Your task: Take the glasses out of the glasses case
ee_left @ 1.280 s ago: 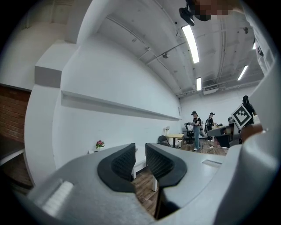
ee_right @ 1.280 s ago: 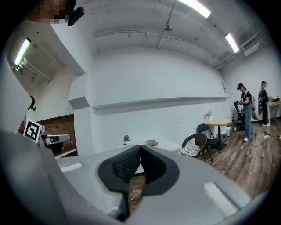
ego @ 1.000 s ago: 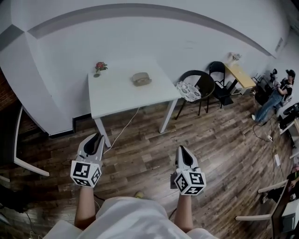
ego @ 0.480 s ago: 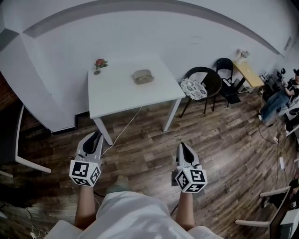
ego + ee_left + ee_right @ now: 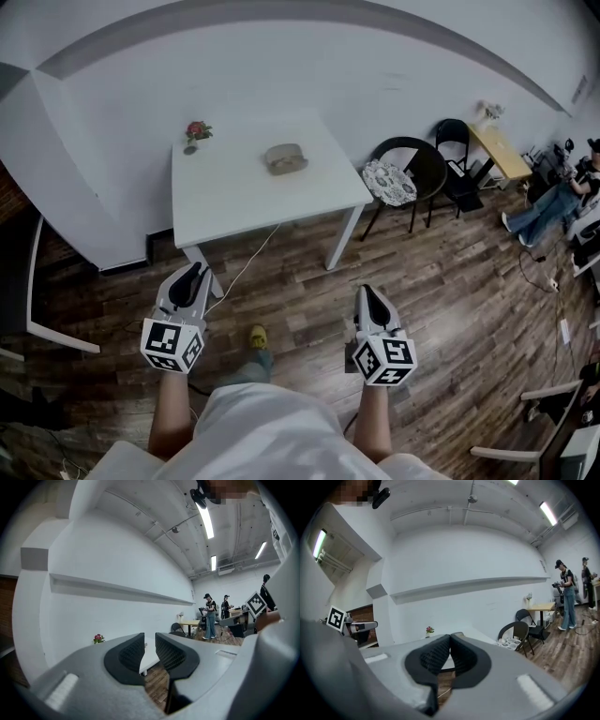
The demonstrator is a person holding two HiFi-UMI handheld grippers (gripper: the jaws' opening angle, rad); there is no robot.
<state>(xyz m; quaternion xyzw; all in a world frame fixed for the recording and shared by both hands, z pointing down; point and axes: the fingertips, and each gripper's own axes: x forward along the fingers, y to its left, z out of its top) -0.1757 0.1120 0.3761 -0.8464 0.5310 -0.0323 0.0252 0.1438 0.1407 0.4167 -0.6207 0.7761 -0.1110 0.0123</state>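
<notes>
Head view is showing me standing on the wood floor [image 5: 441, 281], well apart from the white counter [image 5: 225, 192], with both arms hanging low in front of me. The glasses case [image 5: 284, 157] is lying on the far half of that counter, a tan oval that looks shut. A small potted flower [image 5: 196, 132] is sitting near the back left corner, apart from the case. I am not seeing the glasses themselves, so I am judging them to be inside.

I am holding the left gripper [image 5: 192, 273] with its fingers [image 5: 131, 654] slightly parted, a narrow gap showing only the counter edge beyond and nothing held. The right gripper [image 5: 366, 293] is carrying its dark pads pressed together at the tips, also empty.

I am expecting the case to be light and likely to skate on the smooth top, so I am planning to pin its lower shell with one gripper while the other is working the lid edge open. The glasses will probably be light but fragile, with slippery lenses. I am thinking of taking them by the bridge or near a hinge with a gentle squeeze, never across the glass.
</notes>
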